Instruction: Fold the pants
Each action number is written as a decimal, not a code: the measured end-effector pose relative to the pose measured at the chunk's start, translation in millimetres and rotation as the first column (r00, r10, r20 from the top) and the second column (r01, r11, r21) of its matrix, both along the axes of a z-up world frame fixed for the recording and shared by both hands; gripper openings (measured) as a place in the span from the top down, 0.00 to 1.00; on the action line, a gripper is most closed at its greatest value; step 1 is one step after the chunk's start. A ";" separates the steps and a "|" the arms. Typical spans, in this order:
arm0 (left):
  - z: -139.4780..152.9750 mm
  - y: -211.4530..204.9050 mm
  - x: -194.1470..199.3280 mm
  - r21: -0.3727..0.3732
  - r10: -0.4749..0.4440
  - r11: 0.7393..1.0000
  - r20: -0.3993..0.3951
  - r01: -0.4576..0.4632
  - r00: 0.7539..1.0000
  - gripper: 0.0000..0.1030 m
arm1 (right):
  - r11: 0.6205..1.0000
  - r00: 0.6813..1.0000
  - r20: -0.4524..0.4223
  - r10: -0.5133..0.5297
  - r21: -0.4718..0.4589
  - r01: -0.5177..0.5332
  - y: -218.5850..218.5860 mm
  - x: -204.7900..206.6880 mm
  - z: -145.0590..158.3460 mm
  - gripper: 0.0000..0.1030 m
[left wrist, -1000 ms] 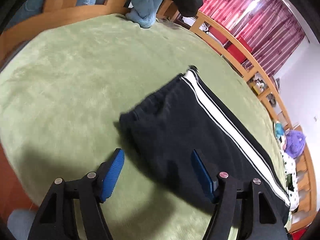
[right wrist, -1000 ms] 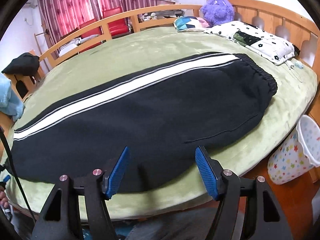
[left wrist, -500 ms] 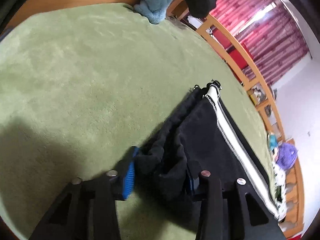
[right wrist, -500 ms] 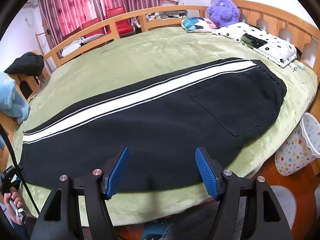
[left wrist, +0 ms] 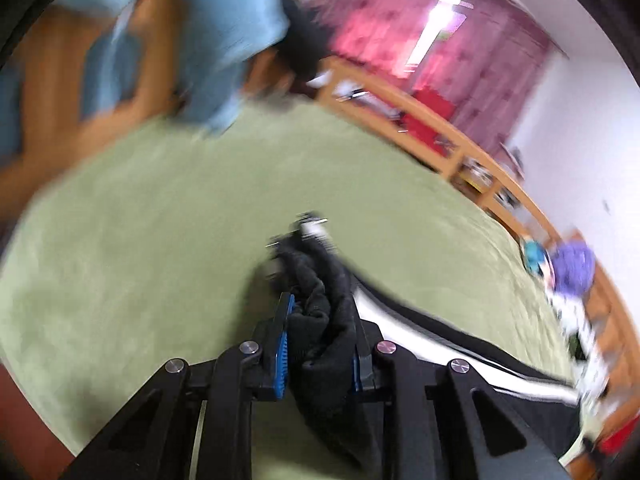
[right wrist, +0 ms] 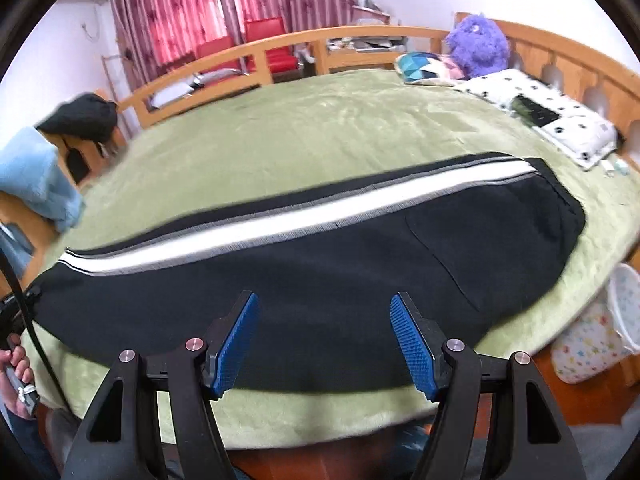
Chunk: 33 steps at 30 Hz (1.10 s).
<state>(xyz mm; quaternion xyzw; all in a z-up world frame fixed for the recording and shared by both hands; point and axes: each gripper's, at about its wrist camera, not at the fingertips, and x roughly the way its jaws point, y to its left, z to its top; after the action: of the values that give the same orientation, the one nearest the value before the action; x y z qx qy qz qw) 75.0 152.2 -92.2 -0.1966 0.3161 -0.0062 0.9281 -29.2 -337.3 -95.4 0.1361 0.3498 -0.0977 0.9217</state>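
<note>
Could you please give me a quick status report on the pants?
Left gripper shut on pants cuff. Right gripper open above them. Pants flat on bed. Nothing obstructing.

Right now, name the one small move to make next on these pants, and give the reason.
Probably carry the left gripper, shut on the bunched cuff end of the pants, up and toward the waistband. The pants lie full length on the green blanket, not yet folded, and the right gripper hovers open above the near edge, holding nothing.
</note>
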 end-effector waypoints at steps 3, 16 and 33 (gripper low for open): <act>51.9 -72.0 -6.1 0.116 -0.157 0.983 0.102 0.145 0.982 0.80 | 0.998 1.000 0.030 -0.004 -0.067 0.006 -21.9 8.5 13.0 0.34; 14.2 -413.0 -7.0 0.222 -0.596 0.776 -0.045 0.590 0.802 0.80 | 0.976 0.975 0.058 -0.213 0.058 0.210 -163.4 -56.0 -2.9 0.34; 13.0 -261.4 9.9 0.125 -0.342 0.924 -0.145 0.360 0.928 0.33 | 0.993 1.000 0.028 0.010 0.113 -0.013 -95.7 -9.6 -20.0 0.36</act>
<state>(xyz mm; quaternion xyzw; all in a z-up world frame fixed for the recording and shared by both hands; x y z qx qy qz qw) 84.8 -109.2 -79.1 -0.0668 0.4011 -0.1372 0.9032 -38.8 -433.1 -115.4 0.1875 0.3428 -0.0704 0.9178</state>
